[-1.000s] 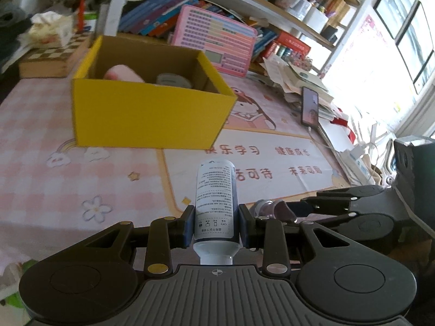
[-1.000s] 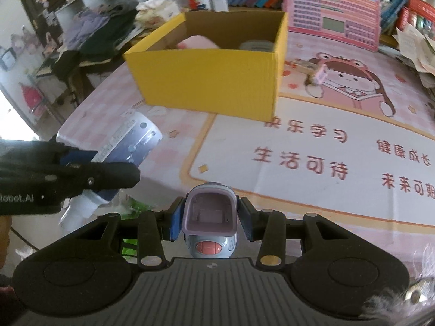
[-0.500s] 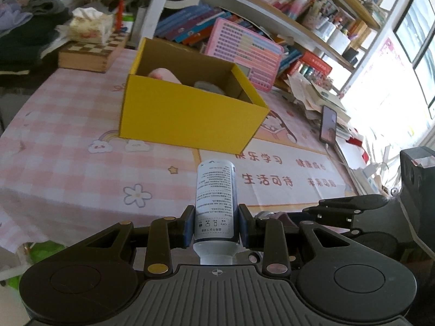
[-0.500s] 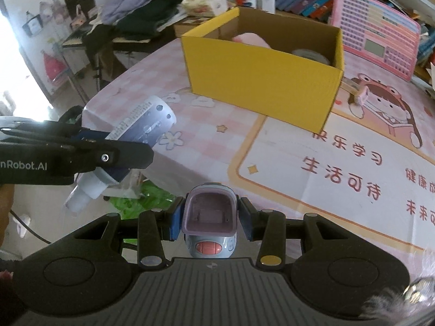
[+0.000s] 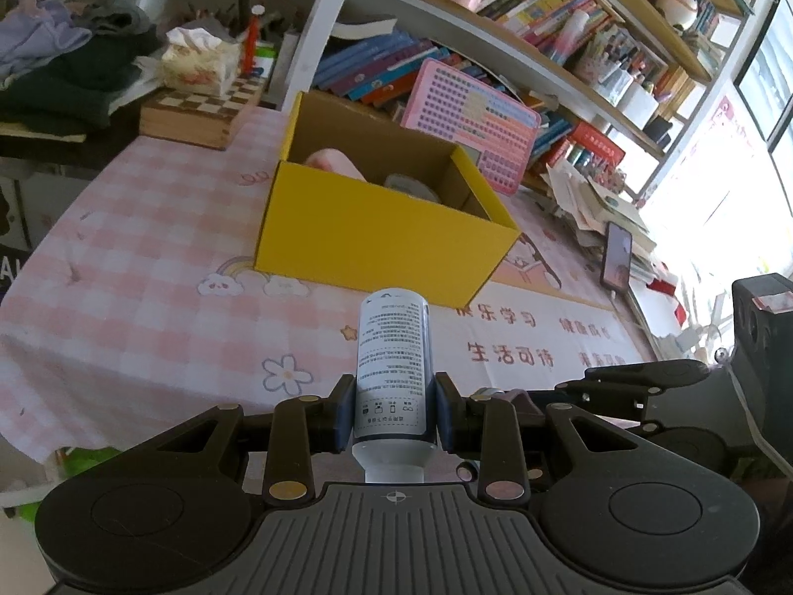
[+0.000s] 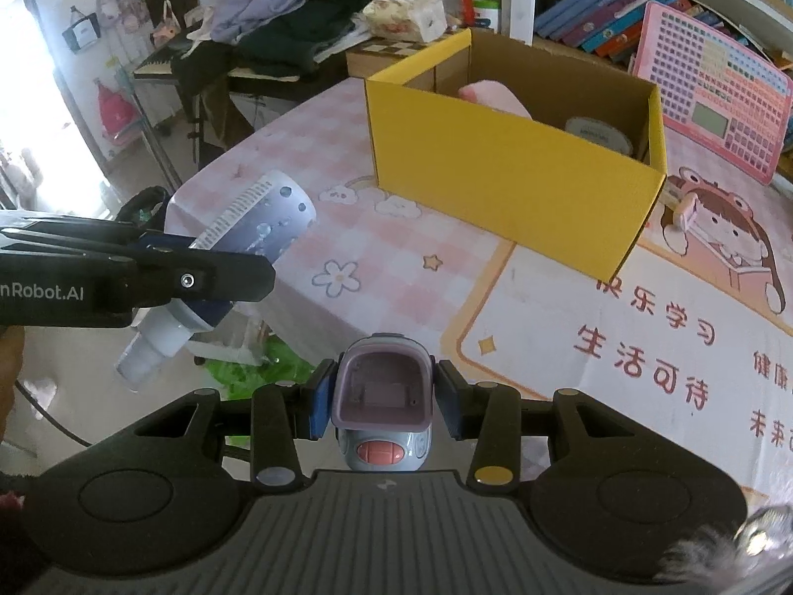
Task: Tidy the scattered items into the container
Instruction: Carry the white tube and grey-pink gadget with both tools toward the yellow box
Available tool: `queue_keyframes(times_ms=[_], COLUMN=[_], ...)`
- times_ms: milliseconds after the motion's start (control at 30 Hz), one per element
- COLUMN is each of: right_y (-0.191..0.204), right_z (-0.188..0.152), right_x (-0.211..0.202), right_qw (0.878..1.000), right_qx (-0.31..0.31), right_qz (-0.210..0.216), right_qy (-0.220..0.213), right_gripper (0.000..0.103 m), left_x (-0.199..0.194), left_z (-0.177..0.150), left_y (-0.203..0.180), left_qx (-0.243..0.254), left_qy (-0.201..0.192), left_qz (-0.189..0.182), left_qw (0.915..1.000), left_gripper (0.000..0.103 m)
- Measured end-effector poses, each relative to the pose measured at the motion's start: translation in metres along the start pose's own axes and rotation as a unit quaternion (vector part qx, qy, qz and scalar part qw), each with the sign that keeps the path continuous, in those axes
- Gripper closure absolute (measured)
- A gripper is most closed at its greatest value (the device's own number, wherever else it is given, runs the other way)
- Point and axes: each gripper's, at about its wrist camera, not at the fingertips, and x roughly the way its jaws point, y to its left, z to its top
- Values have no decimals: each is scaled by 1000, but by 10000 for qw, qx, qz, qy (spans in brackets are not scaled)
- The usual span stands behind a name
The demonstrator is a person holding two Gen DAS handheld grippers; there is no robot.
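My left gripper (image 5: 394, 414) is shut on a white bottle (image 5: 393, 357) with printed text, held in the air before the table edge; the bottle also shows in the right wrist view (image 6: 257, 220). My right gripper (image 6: 381, 404) is shut on a small purple and grey toy (image 6: 381, 396) with a red button. The open yellow cardboard box (image 5: 376, 233) stands on the pink table ahead of both; it also shows in the right wrist view (image 6: 510, 173). Inside it lie a pink item (image 5: 332, 161) and a grey round item (image 5: 409, 186).
A pink keyboard toy (image 5: 471, 124) leans behind the box. A wooden chessboard box (image 5: 198, 109) with tissues sits at back left. A phone (image 5: 617, 260) and paper piles lie right. A small pale item (image 6: 686, 210) lies right of the box. Clothes pile on a side table (image 6: 277, 20).
Both grippers have pulled back and risen, each still holding its item. The box now looks farther away and more of the table and room shows.
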Motion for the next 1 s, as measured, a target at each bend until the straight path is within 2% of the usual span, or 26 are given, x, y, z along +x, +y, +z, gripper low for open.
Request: queue_keyframes(times_ms=[333, 533, 800, 1000], right_y=[-8, -25, -60, -95], right_z=[20, 44, 94, 132], right_x=[-3, -5, -14, -7], right_qw=[9998, 9993, 9964, 9927], right_qx=[-35, 2, -100, -231], right_qz=[-50, -78, -159, -407], right_qy=[-199, -358, -827, -1109], right_gripper=[63, 63, 63, 63], left_x=[4, 16, 41, 71], left_z=[17, 37, 80, 119], left_y=[6, 5, -3, -10], left_qx=[-29, -43, 154, 449], left_qy=[-170, -312, -574, -708], left_qz=[-25, -73, -68, 64], left_qw=[9998, 9995, 9982, 9965], left_gripper=[72, 72, 72, 72])
